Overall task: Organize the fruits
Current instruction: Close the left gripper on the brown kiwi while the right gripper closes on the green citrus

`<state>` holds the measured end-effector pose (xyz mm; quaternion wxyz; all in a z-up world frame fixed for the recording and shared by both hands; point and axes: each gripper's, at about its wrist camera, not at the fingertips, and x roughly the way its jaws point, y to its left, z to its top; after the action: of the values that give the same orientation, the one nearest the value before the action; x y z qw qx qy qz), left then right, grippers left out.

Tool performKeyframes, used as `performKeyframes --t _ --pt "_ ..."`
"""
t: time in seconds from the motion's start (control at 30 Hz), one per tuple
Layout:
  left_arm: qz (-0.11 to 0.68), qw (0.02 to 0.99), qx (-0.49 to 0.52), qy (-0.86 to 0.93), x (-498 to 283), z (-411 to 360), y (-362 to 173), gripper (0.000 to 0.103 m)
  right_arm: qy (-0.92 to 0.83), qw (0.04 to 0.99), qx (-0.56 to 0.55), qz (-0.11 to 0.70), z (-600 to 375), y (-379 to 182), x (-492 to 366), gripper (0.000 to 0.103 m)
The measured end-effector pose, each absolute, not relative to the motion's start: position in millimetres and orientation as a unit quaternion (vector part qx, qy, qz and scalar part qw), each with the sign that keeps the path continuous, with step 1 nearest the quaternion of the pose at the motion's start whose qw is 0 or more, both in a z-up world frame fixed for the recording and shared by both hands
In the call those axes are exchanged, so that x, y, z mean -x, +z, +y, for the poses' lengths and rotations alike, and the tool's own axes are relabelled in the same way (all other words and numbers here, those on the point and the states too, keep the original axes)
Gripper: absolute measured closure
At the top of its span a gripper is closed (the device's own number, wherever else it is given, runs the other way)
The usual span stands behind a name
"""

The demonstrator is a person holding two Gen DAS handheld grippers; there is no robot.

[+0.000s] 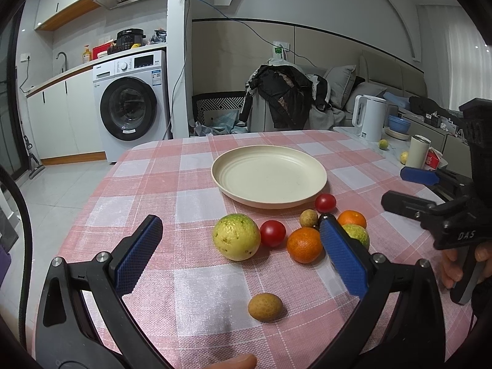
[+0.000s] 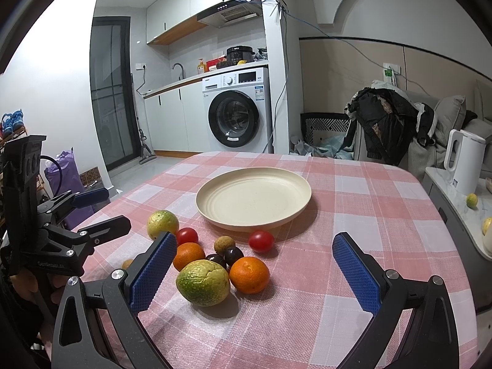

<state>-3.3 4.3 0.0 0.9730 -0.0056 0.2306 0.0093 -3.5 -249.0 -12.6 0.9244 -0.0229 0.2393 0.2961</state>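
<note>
Both tools up front: left gripper [image 1: 240,253] spread wide, nothing btwn the pads; right gripper [image 2: 255,272] same, wide open and empty. Nearest on the checked cloth [image 1: 153,184], a lone small brown fruit [image 1: 265,306] sits apart from the rest. Next the cluster: big green-yellow guava [image 1: 236,236] touching a red tomato [image 1: 272,233], an orange [image 1: 305,244] just beside, a 2nd guava [image 2: 203,282] w/ another orange [image 2: 249,275], two dark round fruits [image 2: 226,257], a 2nd tomato [image 2: 261,241]. Beyond them, the cream plate [image 1: 233,160] – bare. My read: assuming the plate is where they go, nothing sorted yet, every fruit left to move.
</note>
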Motion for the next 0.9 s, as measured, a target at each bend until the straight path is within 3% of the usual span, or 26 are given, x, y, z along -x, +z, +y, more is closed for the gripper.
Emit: performKeyframes --t 0.5,0.6,0.8,0.9 --pt "0.331 0.944 -0.007 -0.008 0.8 5.0 -20.7 0.002 0.302 0.884 0.050 0.354 -227.8 -30.6 -9.9 0.000" --pt "0.355 0.935 -0.008 -0.017 -2.8 2.7 -26.0 0.007 0.323 0.870 0.053 0.370 -219.0 -36.1 -8.6 0.001" --pt "0.402 0.915 0.016 -0.037 -10.7 6.4 -40.4 0.025 0.353 0.840 0.056 0.409 -207.1 -45.1 -8.5 0.019" --pt "0.414 0.908 0.018 -0.051 -13.6 4.5 -47.1 0.029 0.366 0.830 0.057 0.417 -203.2 -48.9 -5.9 0.028"
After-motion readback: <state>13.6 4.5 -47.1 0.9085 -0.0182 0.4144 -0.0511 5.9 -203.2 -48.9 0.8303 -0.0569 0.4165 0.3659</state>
